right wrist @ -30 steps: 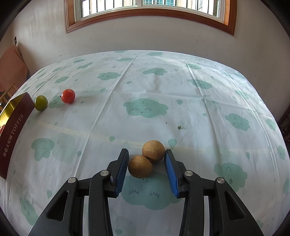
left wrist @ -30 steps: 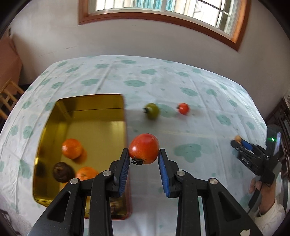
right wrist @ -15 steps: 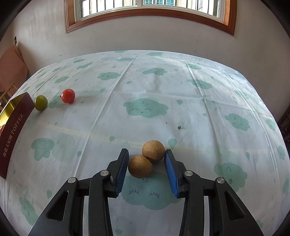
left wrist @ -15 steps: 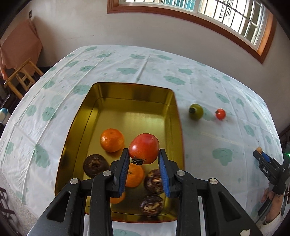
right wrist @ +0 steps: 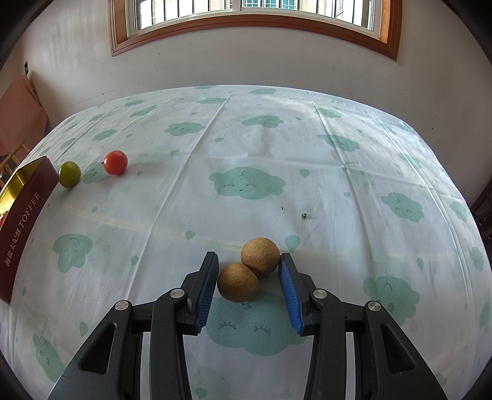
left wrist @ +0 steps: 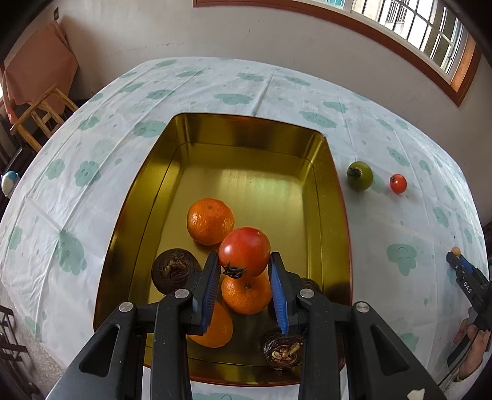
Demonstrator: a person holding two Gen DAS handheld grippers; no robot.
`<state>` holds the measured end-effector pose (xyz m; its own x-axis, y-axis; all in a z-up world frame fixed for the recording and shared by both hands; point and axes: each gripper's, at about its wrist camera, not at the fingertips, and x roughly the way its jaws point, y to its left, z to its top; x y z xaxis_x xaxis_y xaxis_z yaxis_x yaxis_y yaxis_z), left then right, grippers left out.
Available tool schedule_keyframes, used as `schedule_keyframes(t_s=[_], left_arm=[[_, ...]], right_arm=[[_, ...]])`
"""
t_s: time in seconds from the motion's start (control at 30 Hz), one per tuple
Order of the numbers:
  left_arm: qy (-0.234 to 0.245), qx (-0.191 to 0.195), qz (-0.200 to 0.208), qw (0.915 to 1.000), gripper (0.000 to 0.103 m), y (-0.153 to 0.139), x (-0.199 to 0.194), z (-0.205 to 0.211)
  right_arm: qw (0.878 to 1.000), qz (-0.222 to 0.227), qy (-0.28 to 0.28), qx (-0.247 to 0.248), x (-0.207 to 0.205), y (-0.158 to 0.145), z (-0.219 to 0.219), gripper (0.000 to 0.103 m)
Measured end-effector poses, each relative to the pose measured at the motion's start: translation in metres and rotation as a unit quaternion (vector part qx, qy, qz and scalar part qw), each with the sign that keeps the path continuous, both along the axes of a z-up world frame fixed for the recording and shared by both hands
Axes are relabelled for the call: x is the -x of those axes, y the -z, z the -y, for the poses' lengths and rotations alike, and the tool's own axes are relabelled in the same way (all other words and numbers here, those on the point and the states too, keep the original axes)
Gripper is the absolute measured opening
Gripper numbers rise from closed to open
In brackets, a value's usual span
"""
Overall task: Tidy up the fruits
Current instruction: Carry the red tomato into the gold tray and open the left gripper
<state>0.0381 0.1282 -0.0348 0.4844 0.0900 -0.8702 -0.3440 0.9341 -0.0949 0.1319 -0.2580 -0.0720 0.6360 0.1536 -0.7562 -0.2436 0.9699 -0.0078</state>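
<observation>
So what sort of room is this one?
Probably a home dining room: a table under a cloud-print tablecloth, a wood-framed window, and a wooden chair by the wall.

Red tomato (left wrist: 244,251) held above fruit-filled gold tin (left wrist: 333,215)

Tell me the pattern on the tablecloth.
The tablecloth is white with teal-green smiling clouds and small drops; the right wrist view shows it best.

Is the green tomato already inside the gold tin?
No, the green tomato sits on the tablecloth outside the gold tin, beside a small red tomato.
</observation>
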Motion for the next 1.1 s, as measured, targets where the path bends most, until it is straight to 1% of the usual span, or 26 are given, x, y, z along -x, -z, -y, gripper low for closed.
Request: schedule_keyframes(t_s=[0.1,0.27,0.8,1.1], left_arm=[[0.0,0.001,-0.007,1.0,0.028,0.0047,-0.0008,-0.0007],[0.0,0.0,-0.008,1.0,0.028,0.0077,-0.001,-0.0014],[0.002,-0.001,-0.007,1.0,0.029,0.0077,-0.001,0.0003],[0.0,0.0,-0.006,1.0,0.034,0.0066,0.0003,-0.0014]], right_arm=[[1.0,0.0,0.0,0.0,0.0,0.0,0.0,0.042],[1.0,0.0,0.0,0.0,0.0001,-0.0002,-0.0001,0.042],[1.0,0.0,0.0,0.0,0.0004,-0.0003,-0.0004,0.042],[1.0,0.0,0.0,0.001,0.0004,-0.0002,-0.0003,0.042]])
